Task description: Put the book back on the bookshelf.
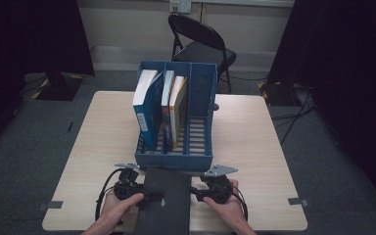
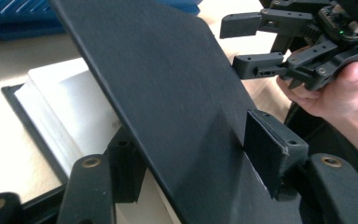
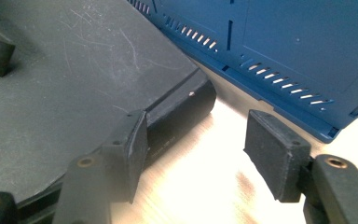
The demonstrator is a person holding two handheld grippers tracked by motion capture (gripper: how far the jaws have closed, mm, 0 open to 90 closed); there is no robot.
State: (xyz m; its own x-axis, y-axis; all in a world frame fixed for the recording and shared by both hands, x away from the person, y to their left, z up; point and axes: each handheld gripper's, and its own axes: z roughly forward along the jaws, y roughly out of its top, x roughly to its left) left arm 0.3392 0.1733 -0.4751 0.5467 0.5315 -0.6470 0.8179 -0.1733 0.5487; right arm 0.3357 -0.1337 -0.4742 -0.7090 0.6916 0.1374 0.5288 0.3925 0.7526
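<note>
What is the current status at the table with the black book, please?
Left gripper astride the lifted cover of the black book. Right gripper open at its spine, one pad alongside. Blue file rack directly ahead.

Your right gripper (image 3: 196, 156) stands with jaws apart over the wooden table (image 3: 200, 186). One pad touches the spine of the black book (image 3: 74, 88); the blue rack (image 3: 284, 51) lies just beyond.

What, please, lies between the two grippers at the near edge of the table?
The black hardcover book lies between the left gripper and right gripper, as the high view shows.
</note>
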